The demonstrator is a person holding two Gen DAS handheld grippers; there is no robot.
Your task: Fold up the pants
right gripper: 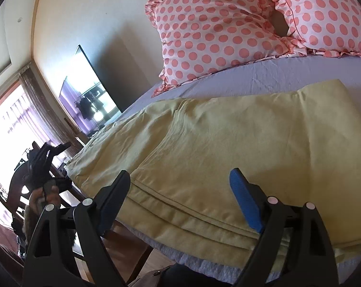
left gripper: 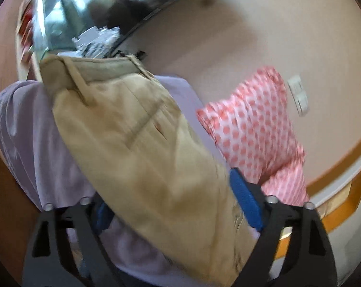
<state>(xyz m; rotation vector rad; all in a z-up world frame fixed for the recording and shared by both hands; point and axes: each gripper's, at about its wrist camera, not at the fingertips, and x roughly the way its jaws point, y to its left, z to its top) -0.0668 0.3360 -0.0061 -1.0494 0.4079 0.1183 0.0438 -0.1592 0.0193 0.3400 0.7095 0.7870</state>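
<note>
Beige pants (right gripper: 216, 148) lie folded on the lavender bed sheet (right gripper: 276, 76), hems stacked at the near bed edge. My right gripper (right gripper: 180, 198) is open, its blue pads (right gripper: 246, 201) spread just above the hem edge, holding nothing. In the blurred left wrist view the pants (left gripper: 137, 143) stretch away with the waistband at the far end. My left gripper (left gripper: 175, 212) is open wide, with the cloth lying between the fingers (left gripper: 245, 201); whether it touches them is unclear. The left gripper also shows in the right wrist view (right gripper: 46, 167), off the bed's left side.
Two pink polka-dot pillows (right gripper: 218, 31) rest at the head of the bed against a cream wall. A dark TV screen (right gripper: 92, 91) hangs on the wall. A bright window (right gripper: 8, 129) is at the left. A wooden chair (right gripper: 123, 246) stands below the bed edge.
</note>
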